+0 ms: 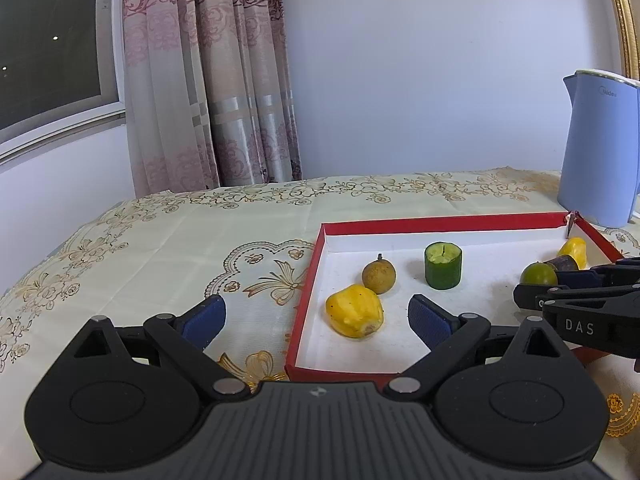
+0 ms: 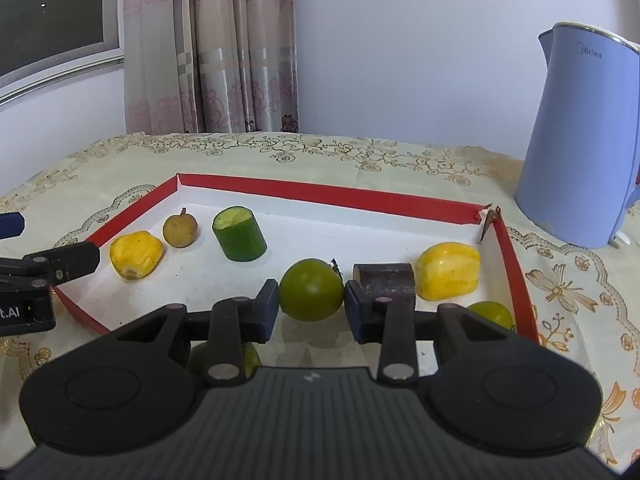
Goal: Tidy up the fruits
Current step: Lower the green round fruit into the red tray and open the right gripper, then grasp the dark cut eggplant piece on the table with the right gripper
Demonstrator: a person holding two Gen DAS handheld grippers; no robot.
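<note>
Before me, a table [image 1: 160,232] under a cream tablecloth [image 2: 400,160] with gold floral print meets the pale wall [image 1: 420,60]. Left of the wall: patterned pink curtain [image 1: 208,80], then dark window [image 1: 48,32].

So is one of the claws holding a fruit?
Yes. The right claw pinches the round green fruit by its two sides. The left claw holds nothing.

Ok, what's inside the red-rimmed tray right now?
In the red-rimmed white tray: two yellow pieces, brown round fruit, green cut cylinder, dark block, green fruits. The right tongs cover part of the near edge.
</note>
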